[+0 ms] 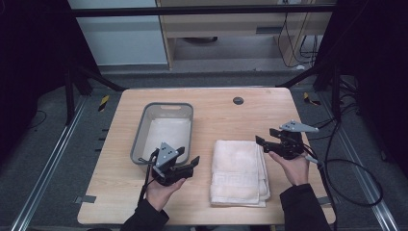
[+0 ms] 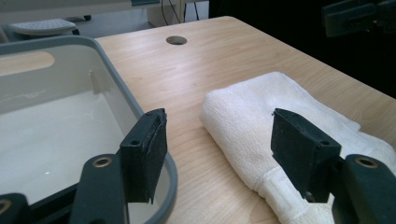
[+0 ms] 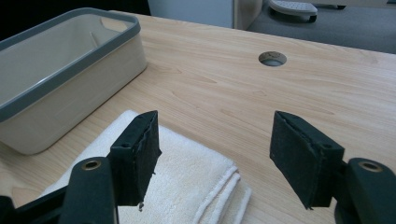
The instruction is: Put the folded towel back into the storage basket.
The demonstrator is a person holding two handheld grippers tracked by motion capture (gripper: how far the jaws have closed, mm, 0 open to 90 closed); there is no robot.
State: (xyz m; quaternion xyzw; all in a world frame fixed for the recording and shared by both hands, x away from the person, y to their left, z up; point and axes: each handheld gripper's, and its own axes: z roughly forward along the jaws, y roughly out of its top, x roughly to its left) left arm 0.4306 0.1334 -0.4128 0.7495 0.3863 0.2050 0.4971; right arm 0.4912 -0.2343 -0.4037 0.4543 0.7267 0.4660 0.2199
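On the wooden table (image 1: 219, 118) we hold both grippers near the front edge, the folded white towel (image 1: 238, 171) lying flat between them. Our left gripper (image 1: 185, 166) and right gripper (image 1: 264, 137) both stand apart, gripping nothing. Farther back on the left sits the grey-rimmed bin (image 1: 139, 132).

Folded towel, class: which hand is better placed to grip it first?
Probably the right. The right gripper, jaws open, hangs at the folded towel's far corner; the left gripper, also open, sits beside the basin.
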